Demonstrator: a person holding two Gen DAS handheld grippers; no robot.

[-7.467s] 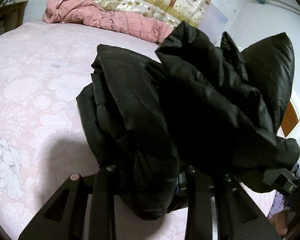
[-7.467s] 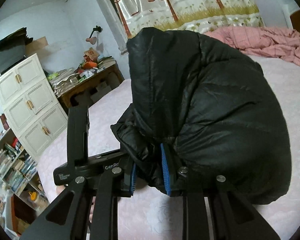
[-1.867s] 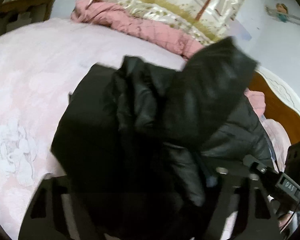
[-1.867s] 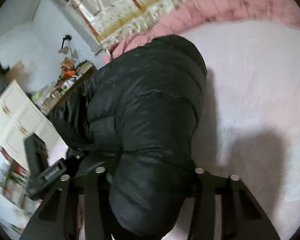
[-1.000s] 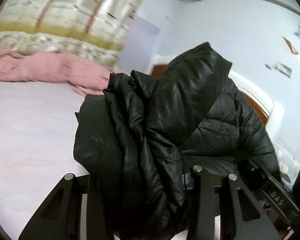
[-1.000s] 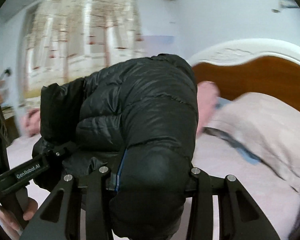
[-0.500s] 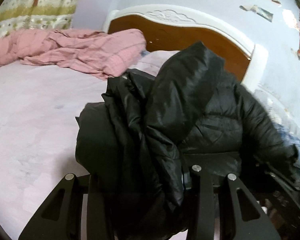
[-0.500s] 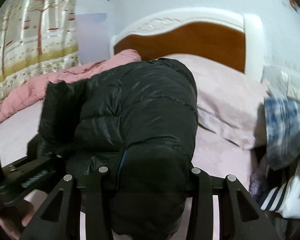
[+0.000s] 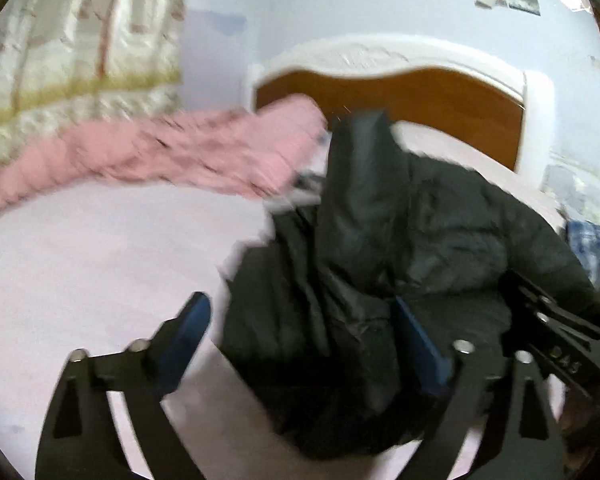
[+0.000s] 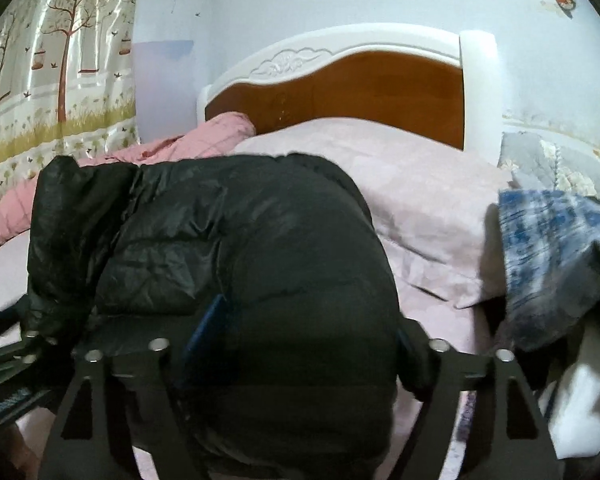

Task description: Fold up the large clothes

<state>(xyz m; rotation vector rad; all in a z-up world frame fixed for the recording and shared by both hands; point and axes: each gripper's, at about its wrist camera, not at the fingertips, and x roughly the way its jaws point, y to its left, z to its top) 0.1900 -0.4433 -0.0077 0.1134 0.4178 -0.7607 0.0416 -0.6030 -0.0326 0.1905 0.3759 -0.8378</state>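
A folded black puffer jacket [image 9: 360, 264] lies bunched on the pink bedsheet [image 9: 80, 264] near the headboard. In the left wrist view my left gripper [image 9: 304, 316] is open, its blue-padded fingers [image 9: 188, 324] spread wide on either side of the jacket's edge. In the right wrist view the jacket [image 10: 236, 248] fills the middle. My right gripper [image 10: 312, 332] is open too, its fingers [image 10: 208, 320] spread around the bulging fold. The right gripper's body also shows at the right of the left wrist view [image 9: 560, 344].
A wooden headboard with white trim [image 10: 360, 76] stands behind a pink pillow [image 10: 400, 184]. A pink checked quilt [image 9: 160, 152] lies along the far side by the curtain [image 10: 52, 80]. A blue-and-white cloth [image 10: 552, 256] lies on a pile at the right.
Both grippers carried the jacket toward the headboard. Now both pairs of fingers have spread open and let go of it. The left view is blurred by motion.
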